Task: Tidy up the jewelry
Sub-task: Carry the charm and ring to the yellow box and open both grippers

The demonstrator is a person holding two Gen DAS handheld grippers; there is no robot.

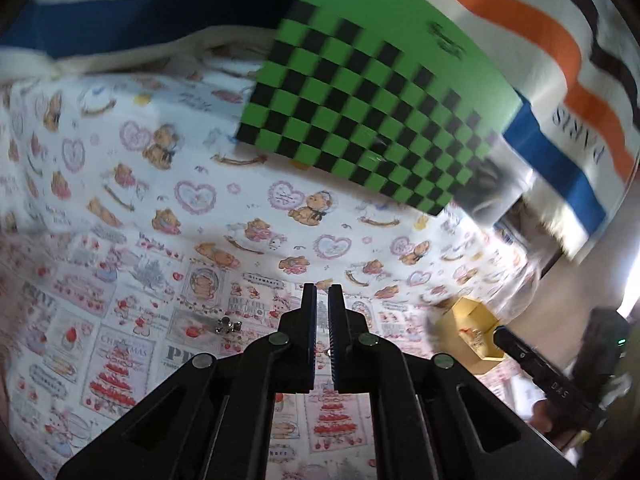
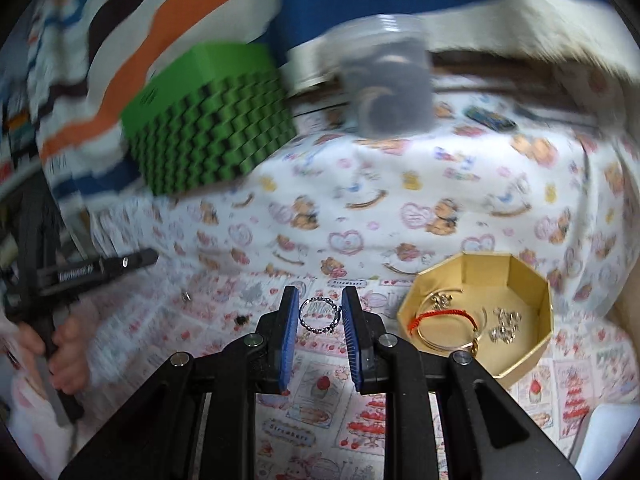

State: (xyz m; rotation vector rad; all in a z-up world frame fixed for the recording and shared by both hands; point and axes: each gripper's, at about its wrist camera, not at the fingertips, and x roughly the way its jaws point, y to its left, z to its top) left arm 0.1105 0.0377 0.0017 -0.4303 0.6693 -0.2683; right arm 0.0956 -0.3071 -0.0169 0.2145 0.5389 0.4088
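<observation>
On table, printed bear/strawberry cloth, items as seen:

1. Right gripper: jaws apart w/ a thin beaded ring between them; ring touches or nearly touches both blue pads, looks lightly pinched, but view can't confirm firm grip. Ring sits upright-ish, face toward camera.
2. Octagonal gold box: open top, just right of right gripper, resting on cloth. Contents: bangle w/ red cord, small silver pcs clustered right of it, another small silver charm near back wall.
3. Left gripper: jaws nearly together, narrow gap, nothing seen between them; hovers over strawberry-print part of cloth.
4. Small silver piece: lies on cloth, left of left gripper's tips, apart from them. Prob. earring/stud; too small to tell.
5. Small dark bit on cloth, left of right gripper; unidentifiable.
6. Green/black checker box: back of table, against striped fabric.
7. Grey clear container: back centre in right wrist view, blurred.
</observation>
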